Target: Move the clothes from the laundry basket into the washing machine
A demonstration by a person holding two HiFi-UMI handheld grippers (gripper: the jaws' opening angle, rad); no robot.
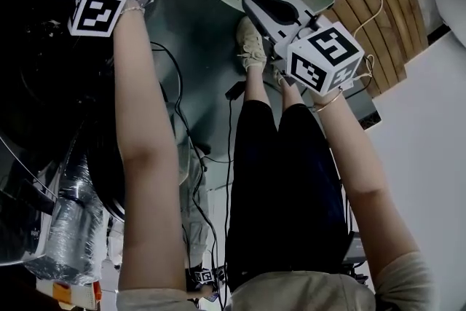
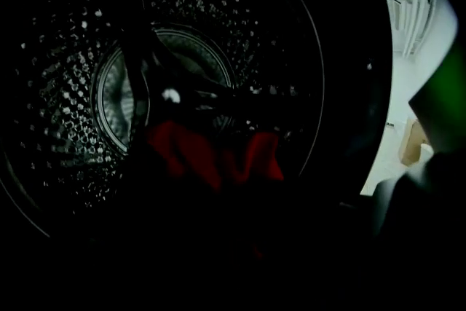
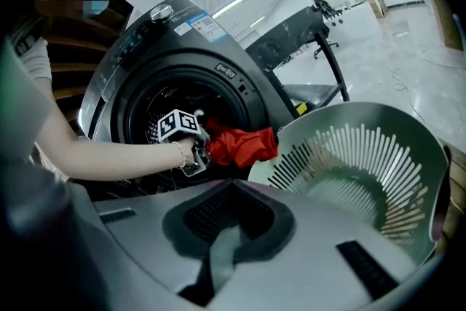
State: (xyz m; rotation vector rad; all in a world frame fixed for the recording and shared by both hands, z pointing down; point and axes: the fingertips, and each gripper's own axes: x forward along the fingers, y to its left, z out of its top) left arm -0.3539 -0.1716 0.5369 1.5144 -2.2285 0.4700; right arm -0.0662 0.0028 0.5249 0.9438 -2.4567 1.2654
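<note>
The left hand-held gripper (image 3: 198, 154) pinches a crumpled red fabric garment (image 3: 242, 145) at the round mouth of the dark grey front-loading washing machine (image 3: 186, 25). Its own view looks into the perforated steel drum (image 2: 65, 105), with the red cloth bunched at six o'clock. The right hand-held gripper (image 3: 231, 194), jaws pressed together on nothing, hangs beside the pale green slotted plastic laundry basket (image 3: 408, 156), at four o'clock of the garment.

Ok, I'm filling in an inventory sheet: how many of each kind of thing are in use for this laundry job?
grippers: 2 (left gripper, right gripper)
red garment: 1
laundry basket: 1
washing machine: 1
total: 5
</note>
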